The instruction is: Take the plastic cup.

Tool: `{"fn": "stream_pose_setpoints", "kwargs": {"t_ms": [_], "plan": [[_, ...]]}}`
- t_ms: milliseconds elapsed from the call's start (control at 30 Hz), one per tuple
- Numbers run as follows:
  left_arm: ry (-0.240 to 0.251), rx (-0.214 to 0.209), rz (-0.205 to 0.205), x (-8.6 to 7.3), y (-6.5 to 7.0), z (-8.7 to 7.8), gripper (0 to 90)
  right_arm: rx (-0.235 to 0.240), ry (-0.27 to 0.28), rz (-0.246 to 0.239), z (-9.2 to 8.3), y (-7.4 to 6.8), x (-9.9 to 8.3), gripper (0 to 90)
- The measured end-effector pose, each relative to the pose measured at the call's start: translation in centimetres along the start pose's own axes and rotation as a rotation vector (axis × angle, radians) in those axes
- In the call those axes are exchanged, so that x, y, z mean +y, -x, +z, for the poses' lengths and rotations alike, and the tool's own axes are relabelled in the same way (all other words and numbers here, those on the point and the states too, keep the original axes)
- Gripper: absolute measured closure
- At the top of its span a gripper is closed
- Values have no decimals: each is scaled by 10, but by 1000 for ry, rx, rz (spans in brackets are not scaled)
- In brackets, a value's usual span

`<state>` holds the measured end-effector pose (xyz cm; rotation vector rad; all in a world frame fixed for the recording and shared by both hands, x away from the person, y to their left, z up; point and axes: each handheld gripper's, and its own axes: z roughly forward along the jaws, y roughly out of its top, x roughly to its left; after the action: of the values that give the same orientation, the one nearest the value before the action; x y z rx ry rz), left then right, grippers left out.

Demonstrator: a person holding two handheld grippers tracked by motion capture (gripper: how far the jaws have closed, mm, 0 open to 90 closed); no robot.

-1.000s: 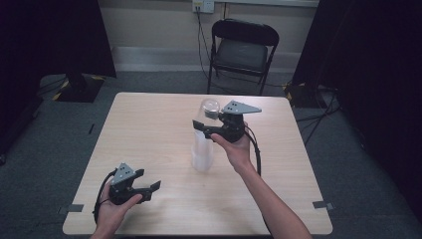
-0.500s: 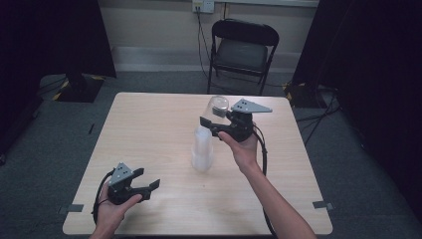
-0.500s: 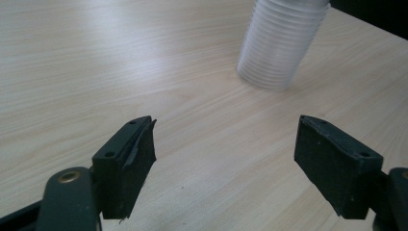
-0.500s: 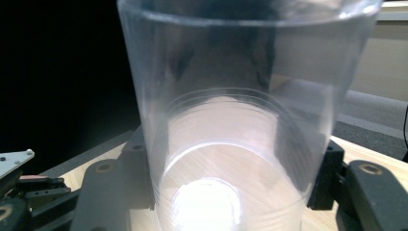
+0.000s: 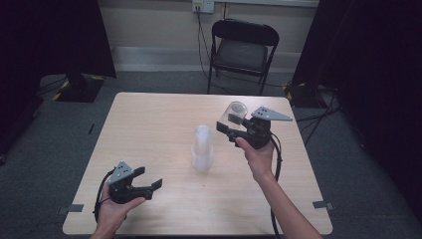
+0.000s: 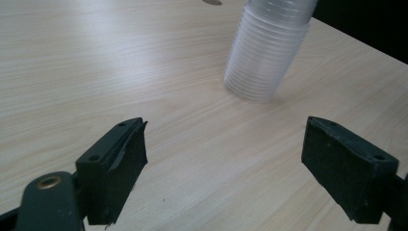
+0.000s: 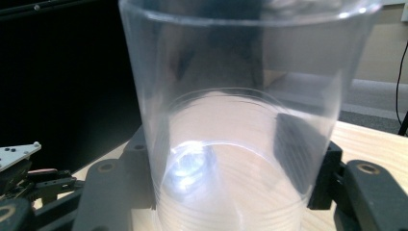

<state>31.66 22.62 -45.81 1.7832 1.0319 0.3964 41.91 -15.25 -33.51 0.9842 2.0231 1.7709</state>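
A stack of clear plastic cups (image 5: 202, 149) stands upside down near the middle of the wooden table (image 5: 149, 124); in the left gripper view the cup stack (image 6: 267, 53) is ahead, beyond the open jaws. My right gripper (image 5: 230, 127) is held above the table to the right of the stack, shut on a single clear cup (image 5: 234, 113). That cup (image 7: 231, 120) sits between the two jaws in the right gripper view. My left gripper (image 5: 149, 185) rests low at the table's near left, open with nothing in it.
A black folding chair (image 5: 241, 50) stands behind the table's far edge. Dark curtains hang at both sides, and cables run along the floor on the right. The left hand's gripper (image 7: 19, 178) appears at the lower left of the right gripper view.
My right gripper has carried the single cup rightward and away from the top of the stack. The left gripper has stayed in place.
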Motion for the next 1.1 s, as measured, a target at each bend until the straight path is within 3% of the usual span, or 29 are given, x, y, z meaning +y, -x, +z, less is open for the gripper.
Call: {"fn": "stream_pose_setpoints", "kwargs": {"t_ms": [200,333,733,1100], "plan": [[-2,-9,22,1,5,3,180,-3,-3,21,-9,1,-9,380],[60,-24,37,2,10,2,225,2,-12,40,-16,0,-20,380],[88,-54,82,11,25,13,255,3,-60,63,-20,-5,-48,381],[104,-85,137,24,44,28,282,71,-78,108,-26,-15,-57,397]]}}
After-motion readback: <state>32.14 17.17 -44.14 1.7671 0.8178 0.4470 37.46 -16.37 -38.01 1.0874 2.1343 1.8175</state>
